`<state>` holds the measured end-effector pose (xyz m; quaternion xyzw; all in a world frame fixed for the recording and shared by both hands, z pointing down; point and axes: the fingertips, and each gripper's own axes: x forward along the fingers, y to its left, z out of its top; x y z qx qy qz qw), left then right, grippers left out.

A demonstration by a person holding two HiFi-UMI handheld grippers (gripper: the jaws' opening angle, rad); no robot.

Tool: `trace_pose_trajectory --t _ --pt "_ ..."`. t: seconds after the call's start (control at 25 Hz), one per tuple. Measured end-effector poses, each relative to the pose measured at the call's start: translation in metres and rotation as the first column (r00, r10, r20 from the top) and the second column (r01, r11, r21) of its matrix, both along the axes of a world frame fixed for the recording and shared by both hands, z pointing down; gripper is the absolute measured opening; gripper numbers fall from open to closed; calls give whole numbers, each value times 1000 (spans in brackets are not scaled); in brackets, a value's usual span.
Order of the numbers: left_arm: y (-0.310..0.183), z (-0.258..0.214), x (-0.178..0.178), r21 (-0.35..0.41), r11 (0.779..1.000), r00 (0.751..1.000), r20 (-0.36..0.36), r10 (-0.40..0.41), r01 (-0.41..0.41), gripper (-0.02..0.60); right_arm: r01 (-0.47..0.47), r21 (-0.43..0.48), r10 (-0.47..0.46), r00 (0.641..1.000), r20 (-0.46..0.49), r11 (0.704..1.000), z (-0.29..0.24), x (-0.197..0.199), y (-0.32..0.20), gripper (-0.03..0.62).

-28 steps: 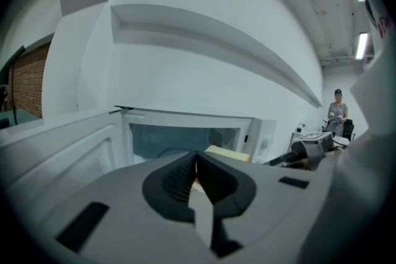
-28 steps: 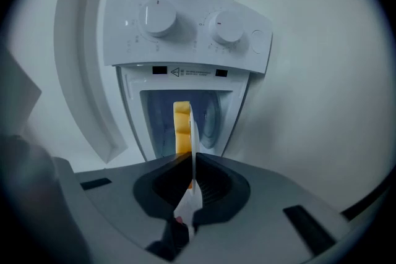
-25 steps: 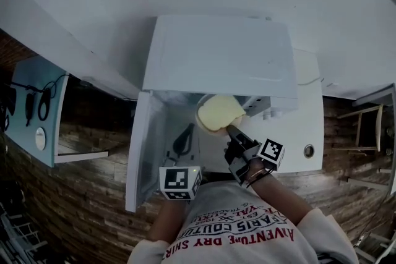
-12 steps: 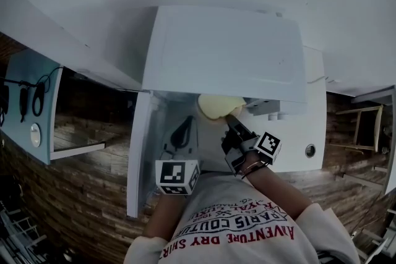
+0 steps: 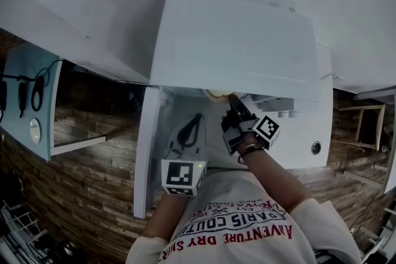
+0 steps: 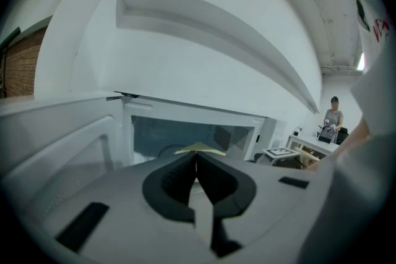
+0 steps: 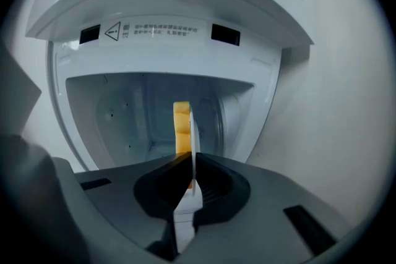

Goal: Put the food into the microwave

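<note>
Food (image 5: 218, 94) mostly under microwave (image 5: 241, 49) top

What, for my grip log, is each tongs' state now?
Left tongs: closed, empty.
Right tongs: closed on the plate of food.

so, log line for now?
right gripper: shut on white plate of yellow food | plate: at open white microwave mouth | left gripper: shut, empty

Dim, grey-toned frames with heavy fisheye bending.
We see the head view underexposed, its edges bowed; both gripper views sit inside black round vignettes. The microwave (image 7: 124, 114) cavity glows cool and even, while the plate (image 7: 193, 133) edge nearest the lens goes soft.
</note>
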<state>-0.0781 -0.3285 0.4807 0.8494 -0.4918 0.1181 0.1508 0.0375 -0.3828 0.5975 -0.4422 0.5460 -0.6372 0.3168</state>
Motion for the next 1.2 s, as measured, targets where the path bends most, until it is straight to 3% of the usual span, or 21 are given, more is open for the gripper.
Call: trace_pose_trajectory --t 0.16,0.56,0.88,0.96,1.04,1.12,1.2 --pt "-1 -1 -1 2 1000 1000 -3 4 -4 6 -34 7 34 999 6 999 4 -3 -12 23" --pt "1 -3 -9 -11 1000 1000 4 6 -5 6 -66 -16 64 995 -80 998 12 -2 -29 23" --pt "-1 -3 -7 -18 1000 1000 -11 15 -16 6 28 -26 -33 975 -222 999 7 -7 -32 39" --pt "-1 -4 -7 -17 1000 1000 -15 18 -18 6 88 -5 -86 949 -303 996 2 -11 -30 75" --pt "-2 -4 -7 -13 1000 1000 -19 20 -20 6 168 29 -143 908 -393 985 -5 -16 -29 166" --pt "-4 -4 -6 -10 1000 999 -26 18 -19 6 256 36 -208 855 -475 966 -8 -22 -29 224" --pt "-5 -6 -6 -7 1000 999 -38 16 -16 6 356 7 -292 779 -555 935 -7 -28 -26 236"
